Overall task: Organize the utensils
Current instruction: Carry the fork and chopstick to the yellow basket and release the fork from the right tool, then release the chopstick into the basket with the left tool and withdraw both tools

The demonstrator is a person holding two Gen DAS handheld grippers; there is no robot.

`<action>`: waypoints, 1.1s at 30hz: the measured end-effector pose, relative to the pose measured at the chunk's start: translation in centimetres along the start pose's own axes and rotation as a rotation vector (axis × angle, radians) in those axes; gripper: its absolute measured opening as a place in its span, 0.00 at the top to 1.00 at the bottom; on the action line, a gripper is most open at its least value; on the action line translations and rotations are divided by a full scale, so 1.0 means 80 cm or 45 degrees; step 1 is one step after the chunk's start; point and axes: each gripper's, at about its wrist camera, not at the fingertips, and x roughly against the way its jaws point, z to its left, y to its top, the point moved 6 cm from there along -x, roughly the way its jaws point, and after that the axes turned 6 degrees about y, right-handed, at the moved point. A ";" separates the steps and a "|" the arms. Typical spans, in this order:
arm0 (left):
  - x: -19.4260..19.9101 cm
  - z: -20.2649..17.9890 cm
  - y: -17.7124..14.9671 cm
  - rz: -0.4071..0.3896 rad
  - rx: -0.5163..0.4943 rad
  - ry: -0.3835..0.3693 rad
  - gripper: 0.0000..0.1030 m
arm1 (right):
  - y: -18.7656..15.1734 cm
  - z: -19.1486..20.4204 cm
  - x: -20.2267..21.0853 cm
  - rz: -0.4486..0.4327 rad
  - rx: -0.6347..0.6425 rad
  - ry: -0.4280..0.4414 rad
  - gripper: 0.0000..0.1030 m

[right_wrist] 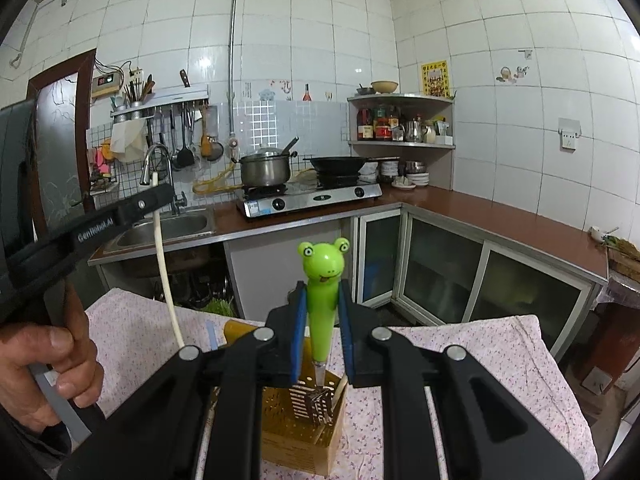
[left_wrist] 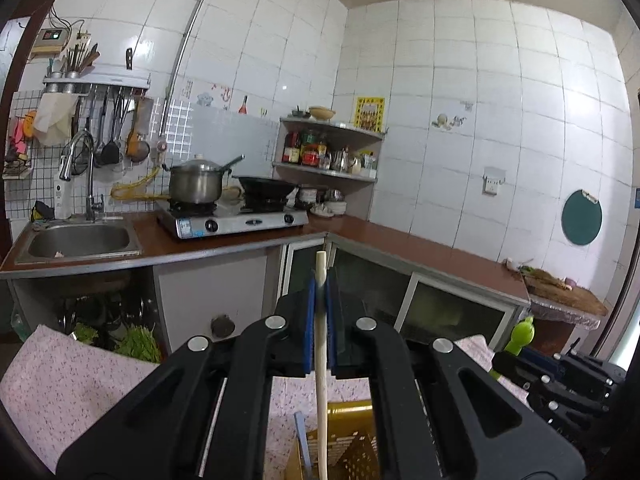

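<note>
My left gripper (left_wrist: 320, 292) is shut on a long cream chopstick-like stick (left_wrist: 321, 360), held upright over the yellow perforated utensil holder (left_wrist: 352, 440). The stick and left gripper (right_wrist: 154, 192) also show at the left in the right wrist view. My right gripper (right_wrist: 323, 304) is shut on a green frog-handled fork (right_wrist: 323, 280); its tines reach into the yellow holder (right_wrist: 300, 432). In the left wrist view the fork handle (left_wrist: 520, 336) and right gripper show at the far right. A blue utensil (left_wrist: 302, 440) stands in the holder.
The holder stands on a table with a pink flowered cloth (right_wrist: 500, 360). Behind are a counter with a sink (left_wrist: 80, 240), a gas stove (left_wrist: 232, 220) with pot and wok, a corner shelf (left_wrist: 328, 148) and glass cabinet doors (right_wrist: 440, 272).
</note>
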 end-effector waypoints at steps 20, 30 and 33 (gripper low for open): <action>0.084 0.102 -0.032 0.167 0.031 0.196 0.41 | 0.000 -0.051 0.077 -0.026 -0.080 -0.095 0.61; 0.212 0.182 -0.162 0.382 0.047 0.351 0.38 | -0.143 -0.090 0.162 0.176 -0.218 -0.202 0.61; 0.241 0.185 -0.208 0.462 0.062 0.357 0.38 | -0.192 -0.087 0.185 0.240 -0.262 -0.202 0.61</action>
